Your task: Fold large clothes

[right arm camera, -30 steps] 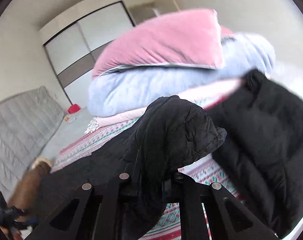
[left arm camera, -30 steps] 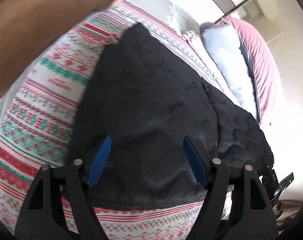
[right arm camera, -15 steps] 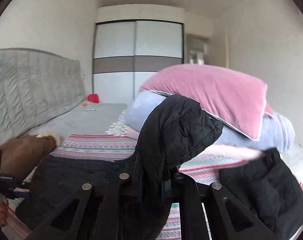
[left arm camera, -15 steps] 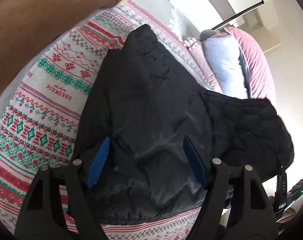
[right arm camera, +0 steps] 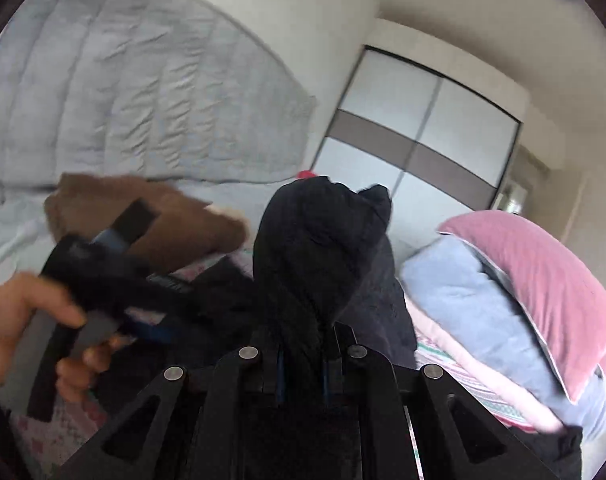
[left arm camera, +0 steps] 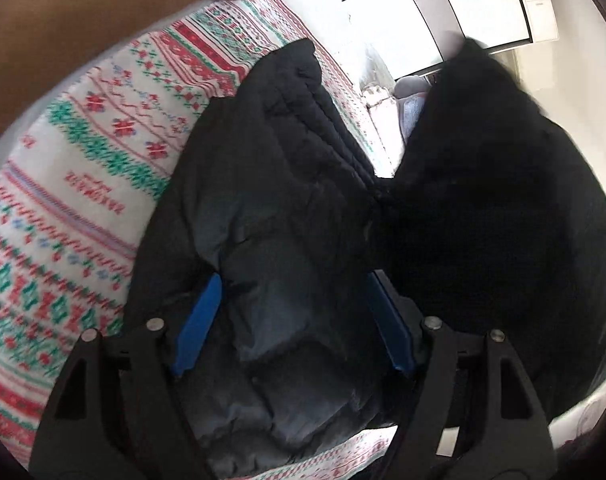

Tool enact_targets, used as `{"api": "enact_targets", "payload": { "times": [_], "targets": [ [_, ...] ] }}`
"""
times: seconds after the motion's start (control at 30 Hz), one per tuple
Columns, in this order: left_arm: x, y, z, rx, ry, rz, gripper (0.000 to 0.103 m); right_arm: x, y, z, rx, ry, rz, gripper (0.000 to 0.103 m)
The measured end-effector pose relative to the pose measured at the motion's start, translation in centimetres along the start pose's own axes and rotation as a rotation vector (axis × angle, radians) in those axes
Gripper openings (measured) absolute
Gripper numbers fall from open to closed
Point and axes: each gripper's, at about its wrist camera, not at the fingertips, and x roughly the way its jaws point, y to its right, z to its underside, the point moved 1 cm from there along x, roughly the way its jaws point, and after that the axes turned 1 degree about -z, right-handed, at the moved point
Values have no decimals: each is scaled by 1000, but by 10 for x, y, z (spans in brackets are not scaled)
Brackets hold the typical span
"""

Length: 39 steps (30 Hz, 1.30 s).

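The left gripper (left arm camera: 293, 320) hung with its blue-padded fingers (left arm camera: 199, 320) spread wide and grasping nothing, poised just over the near hem of the black quilted puffer jacket (left arm camera: 271, 216), which lay spread on the red, green and white patterned knit blanket (left arm camera: 83, 168) covering the bed. The right gripper (right arm camera: 301, 364) had its fingers clenched on a bunched fold of the same jacket (right arm camera: 319, 240), lifted well above the bed; in the left view this raised part loomed as a dark blurred mass at the right. To do the fold well, the lifted flap probably needed carrying across the flat body so its edge met the far side squarely, with the left gripper pressing or pinning the near hem so the slippery shell did not slide along. The padding would likely spring back, so a slow lay-down seemed wise. Farther off lay a brown plush cushion (right arm camera: 151, 216), stacked pink and pale blue bedding (right arm camera: 515, 300), a grey quilted headboard (right arm camera: 123, 92) and a white sliding wardrobe (right arm camera: 419, 132).
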Motion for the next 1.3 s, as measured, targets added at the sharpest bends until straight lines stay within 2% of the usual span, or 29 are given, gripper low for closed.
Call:
{"api": "enact_targets", "payload": {
  "times": [0.1, 0.3, 0.4, 0.43, 0.5, 0.63, 0.73, 0.83, 0.97, 1.1, 1.17, 1.2, 1.23, 1.3],
  "targets": [
    [4, 2, -2, 3, -7, 33, 75, 12, -18, 11, -11, -34, -41, 12],
    [-24, -22, -12, -119, 45, 134, 75, 24, -37, 16, 16, -46, -73, 12],
    [-43, -40, -18, -189, 67, 128, 75, 27, -53, 15, -27, -47, -69, 12],
    [-57, -47, -19, -219, 102, 111, 75, 29, -61, 16, -50, -50, -65, 12],
    [-80, -51, -18, -212, 161, 122, 75, 31, -70, 22, -98, -62, -67, 12],
    [-108, -55, -16, -189, 208, 131, 75, 45, -99, 38, -204, -113, -114, 12],
    [-110, -59, -18, -183, 202, 107, 75, 56, -120, 54, -258, -148, -174, 13],
    [-106, -44, -14, -119, 177, 96, 75, 66, -129, 66, -261, -178, -239, 16],
    [-102, -16, -9, 23, 186, 23, 75, 71, -122, 76, -210, -205, -335, 25],
    [-88, 8, -3, 151, 170, -34, 75, 74, -100, 79, -60, -223, -474, 35],
    [-85, 21, 2, 215, 164, -35, 75, 77, -87, 82, 24, -233, -561, 50],
    [-83, 25, 3, 236, 165, -38, 75, 76, -87, 85, 65, -235, -605, 53],
    [-81, 28, 4, 265, 166, -46, 75, 77, -84, 88, 99, -237, -635, 56],
    [-74, 35, 6, 310, 177, -110, 75, 78, -81, 93, 133, -242, -652, 56]
  ]
}}
